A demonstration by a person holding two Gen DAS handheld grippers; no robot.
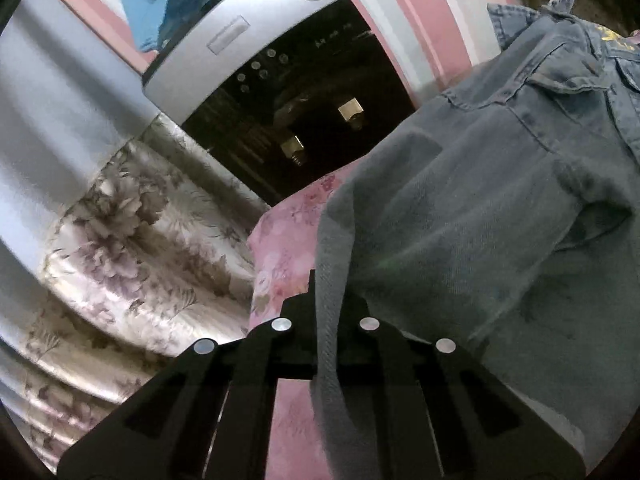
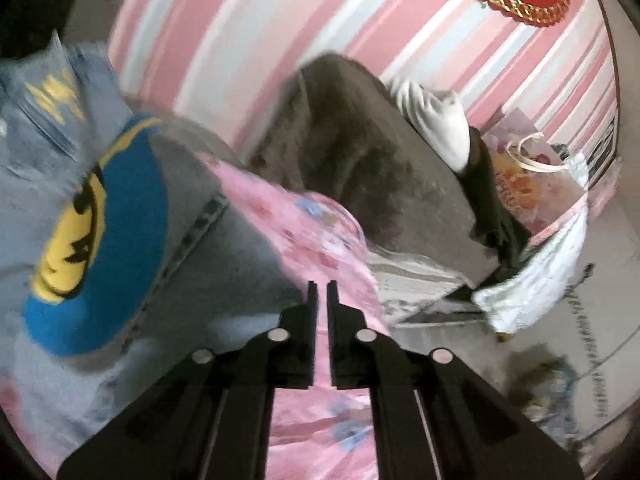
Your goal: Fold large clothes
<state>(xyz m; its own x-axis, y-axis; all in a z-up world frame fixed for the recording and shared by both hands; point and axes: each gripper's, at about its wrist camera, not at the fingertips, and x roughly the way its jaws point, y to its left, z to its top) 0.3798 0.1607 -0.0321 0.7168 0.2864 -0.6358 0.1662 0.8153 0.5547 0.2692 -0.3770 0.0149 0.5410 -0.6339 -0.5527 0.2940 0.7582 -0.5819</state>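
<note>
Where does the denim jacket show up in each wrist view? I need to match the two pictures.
Left wrist: denim jacket fills the right half, its edge pinched in the left gripper.
Right wrist: it fills the left side, blue-and-yellow patch showing.
Shared landmark: pink floral bedsheet under the jacket.

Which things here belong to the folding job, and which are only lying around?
For the job:
denim jacket
left gripper, shut on its edge
right gripper, holding nothing

Just lying about:
pink floral sheet
grey blanket
blue cloth
white plastic bag
</note>
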